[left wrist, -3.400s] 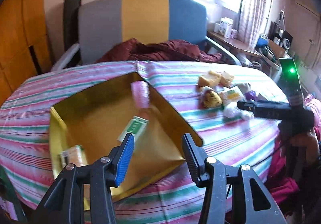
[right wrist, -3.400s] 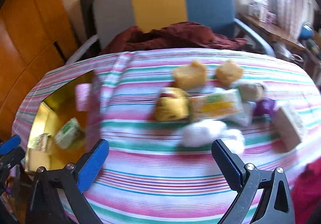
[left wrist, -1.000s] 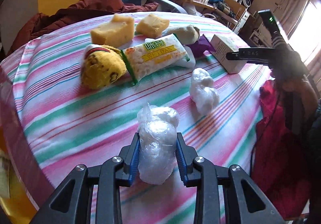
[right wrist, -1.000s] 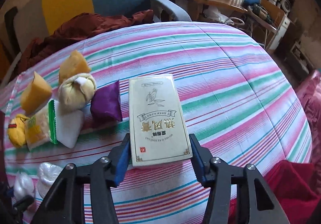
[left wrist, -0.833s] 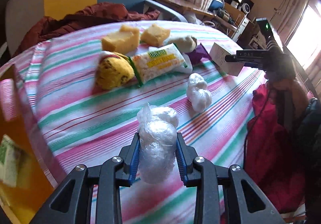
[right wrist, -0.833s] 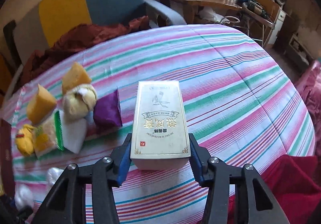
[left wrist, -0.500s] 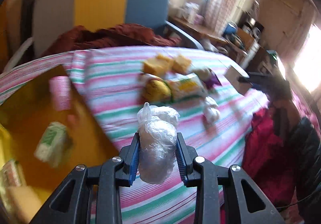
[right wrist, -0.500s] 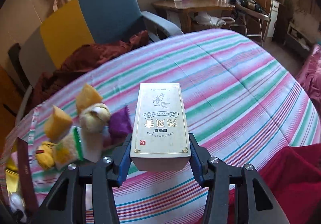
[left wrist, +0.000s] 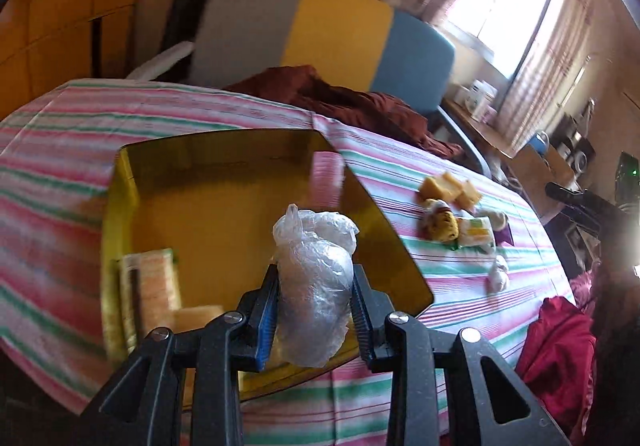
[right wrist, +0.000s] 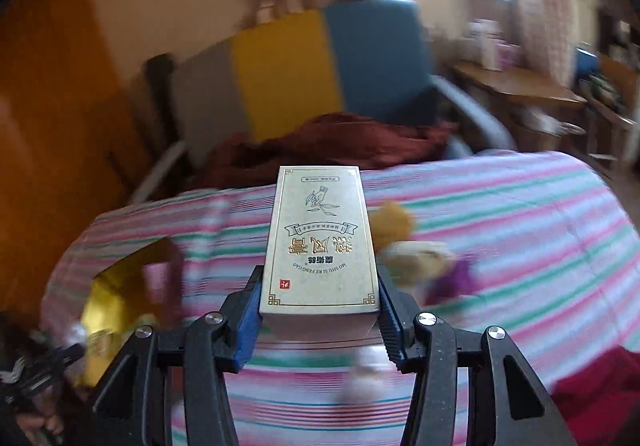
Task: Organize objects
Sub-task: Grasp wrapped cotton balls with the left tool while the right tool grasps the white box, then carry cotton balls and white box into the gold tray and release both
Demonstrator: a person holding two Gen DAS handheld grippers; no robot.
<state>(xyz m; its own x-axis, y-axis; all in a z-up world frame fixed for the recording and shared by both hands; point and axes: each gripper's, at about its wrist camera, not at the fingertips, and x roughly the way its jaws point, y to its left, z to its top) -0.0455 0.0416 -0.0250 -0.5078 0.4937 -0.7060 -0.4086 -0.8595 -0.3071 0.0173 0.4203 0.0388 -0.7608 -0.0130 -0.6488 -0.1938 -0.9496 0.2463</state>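
Note:
My left gripper [left wrist: 314, 308] is shut on a clear plastic bag bundle [left wrist: 314, 286] and holds it above the near right part of the gold tray [left wrist: 224, 182]. The tray holds a pink roll [left wrist: 328, 178], a green-edged packet [left wrist: 150, 278] and a pale block [left wrist: 198, 316]. My right gripper [right wrist: 318, 316] is shut on a cream box with gold print [right wrist: 320, 242], held above the striped table. The tray also shows in the right wrist view [right wrist: 108, 298], at the lower left, blurred.
On the striped cloth [left wrist: 440, 258] lie yellow sponge blocks [left wrist: 450, 186], a yellow pouch [left wrist: 438, 224], a green-and-white packet [left wrist: 476, 232] and a second white bag bundle [left wrist: 498, 274]. A grey, yellow and blue chair [left wrist: 320, 34] with a maroon cloth [left wrist: 340, 98] stands behind the table.
My left gripper has swung left with the bag bundle, from over the cloth to over the gold tray. My right gripper has lifted the cream box and turned left toward the tray.

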